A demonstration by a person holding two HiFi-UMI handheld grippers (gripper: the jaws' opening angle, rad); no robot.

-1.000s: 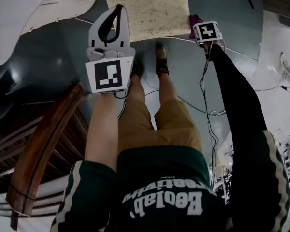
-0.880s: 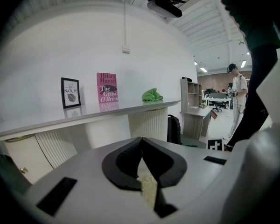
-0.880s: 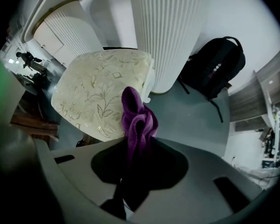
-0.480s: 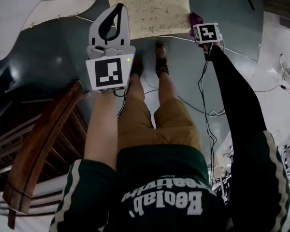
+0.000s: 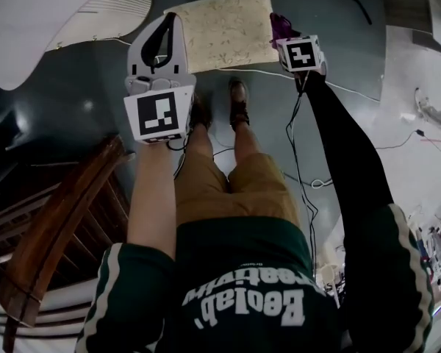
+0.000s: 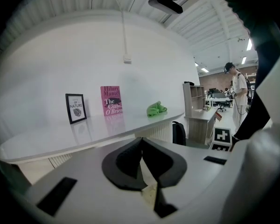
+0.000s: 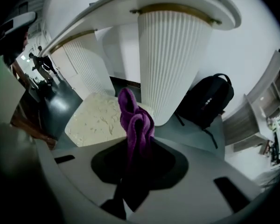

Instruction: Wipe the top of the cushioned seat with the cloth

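Observation:
The cushioned seat is a cream square pad with a faint leaf pattern, lying low on the dark floor ahead of the person's feet. A purple cloth is pinched in my right gripper, just off the pad's right edge. In the right gripper view the cloth stands bunched up out of the right gripper, with the seat below and to the left. My left gripper hovers by the pad's left edge. Its jaws are closed on each other, empty, in the left gripper view.
A white fluted pillar stands right behind the seat, with a black backpack beside it. A curved white table lies at the left, and a wooden chair back at the lower left. Cables trail over the floor.
The head view has shifted, so the seat and both grippers sit a little lower and further left. The right gripper still holds the cloth by the pad's right edge.

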